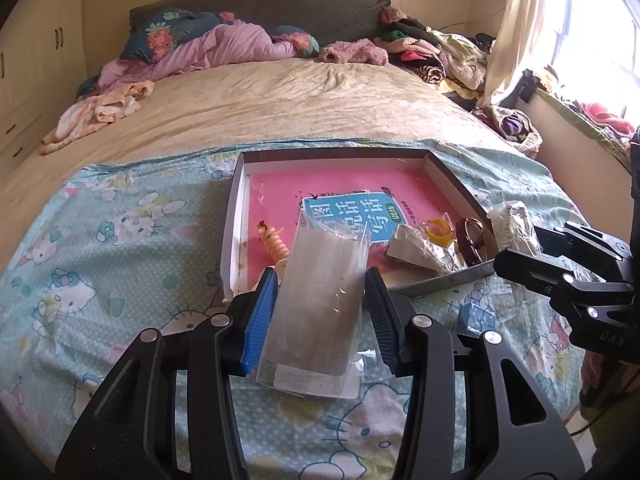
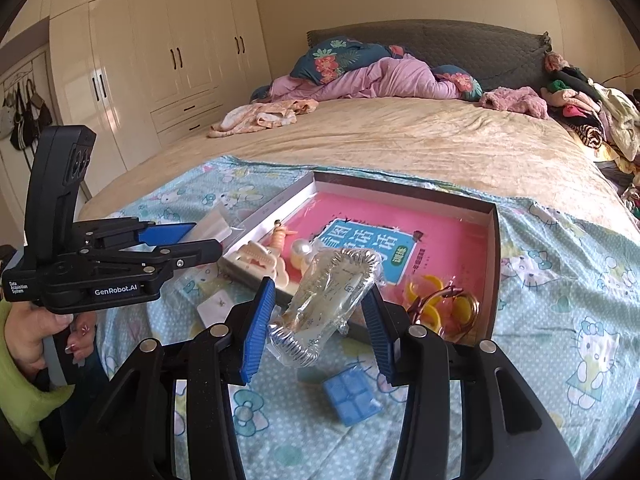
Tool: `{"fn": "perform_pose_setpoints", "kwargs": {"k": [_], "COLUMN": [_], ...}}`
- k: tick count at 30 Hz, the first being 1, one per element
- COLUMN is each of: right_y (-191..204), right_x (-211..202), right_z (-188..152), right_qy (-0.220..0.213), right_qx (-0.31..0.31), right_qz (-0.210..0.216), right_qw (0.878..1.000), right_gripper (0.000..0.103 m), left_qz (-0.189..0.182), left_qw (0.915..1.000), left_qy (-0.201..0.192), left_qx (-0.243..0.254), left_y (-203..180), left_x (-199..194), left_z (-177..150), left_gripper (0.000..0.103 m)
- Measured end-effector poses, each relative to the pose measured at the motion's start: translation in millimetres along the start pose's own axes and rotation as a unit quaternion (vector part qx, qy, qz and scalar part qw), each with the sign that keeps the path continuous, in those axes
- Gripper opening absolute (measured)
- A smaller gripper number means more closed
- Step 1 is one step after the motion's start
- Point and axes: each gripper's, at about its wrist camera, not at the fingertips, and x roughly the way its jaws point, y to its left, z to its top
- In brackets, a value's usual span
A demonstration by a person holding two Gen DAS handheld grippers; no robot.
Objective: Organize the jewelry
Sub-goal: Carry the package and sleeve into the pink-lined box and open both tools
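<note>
A shallow box (image 1: 240,184) with a pink book inside lies on the Hello Kitty sheet; it also shows in the right wrist view (image 2: 494,248). My left gripper (image 1: 320,284) is shut on a clear plastic sleeve (image 1: 320,292), held just before the box's near edge. My right gripper (image 2: 318,300) is shut on a clear bag with a silver chain (image 2: 336,292), over the box's near edge. In the box lie a peach hair clip (image 1: 274,242), yellow rings (image 2: 424,292), a brown bracelet (image 1: 470,238) and a pearl piece (image 2: 300,250).
A small blue box (image 2: 352,398) and a white earring card (image 2: 216,306) lie on the sheet near the grippers. Clothes are piled at the bed's far right (image 2: 580,108) and a duvet at the head (image 1: 224,46). Wardrobes (image 2: 160,60) stand left.
</note>
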Motion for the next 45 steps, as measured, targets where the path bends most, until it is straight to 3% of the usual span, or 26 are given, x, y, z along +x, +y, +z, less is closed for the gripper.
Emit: {"fn": "perform_pose_setpoints", "kwargs": {"k": [23, 45], "right_y": [-60, -72], "right_x": [14, 45], "right_z": [21, 29], "right_qy": [-0.013, 0.008], "right_qx": [0.030, 0.029], "right_qz": [-0.052, -0.057], "right_qw": [0.998, 0.998], "right_gripper": [0.043, 0.043], "left_qz": [-0.010, -0.035], "left_qw": [0.9998, 0.9987], "left_qy": [0.010, 0.032], "left_qx": [0.011, 0.018], "left_y": [-17, -30], "left_x": [36, 66], "left_z": [26, 17], "left_gripper": [0.037, 0.037]}}
